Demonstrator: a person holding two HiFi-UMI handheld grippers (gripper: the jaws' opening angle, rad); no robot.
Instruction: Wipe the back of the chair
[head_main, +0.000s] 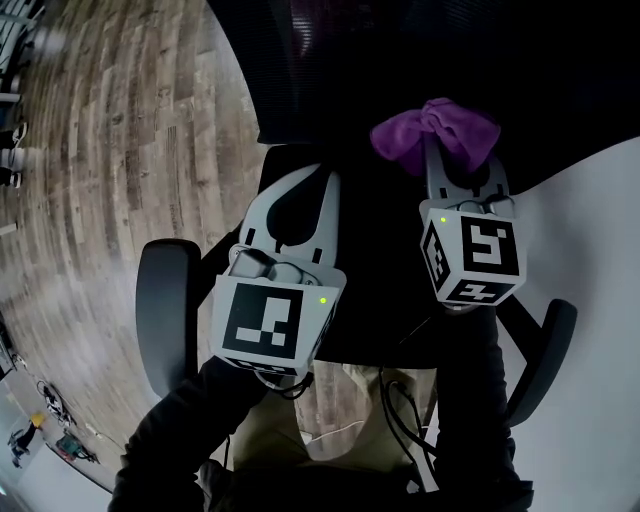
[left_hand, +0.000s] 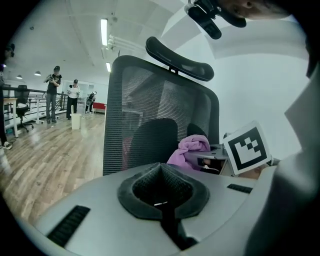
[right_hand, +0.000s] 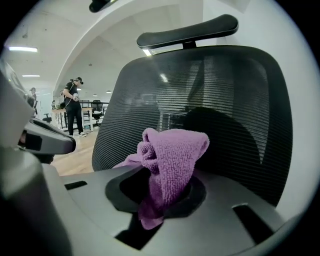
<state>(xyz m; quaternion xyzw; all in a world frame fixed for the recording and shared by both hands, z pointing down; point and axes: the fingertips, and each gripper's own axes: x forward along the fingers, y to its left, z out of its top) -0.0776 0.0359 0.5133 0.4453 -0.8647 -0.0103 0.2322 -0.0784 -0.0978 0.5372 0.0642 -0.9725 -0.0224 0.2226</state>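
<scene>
In the head view, the purple cloth (head_main: 437, 132) is clamped in the right gripper (head_main: 452, 160) and held against the far chair back (head_main: 300, 70). In the left gripper view, the left gripper (left_hand: 162, 174) is closed on nothing and idle. In the right gripper view, the cloth is bunched forward as a wiping pad, near the mesh.

We seem to be in an open office hall: a mesh office chair (right_hand: 200, 100) with a headrest stands on a wooden plank floor (left_hand: 40, 155) beside a white wall (left_hand: 260, 90). Long ceiling lamps (left_hand: 104, 27) shine above. Far off, several people (left_hand: 52, 95) stand near another black chair (left_hand: 22, 100).
</scene>
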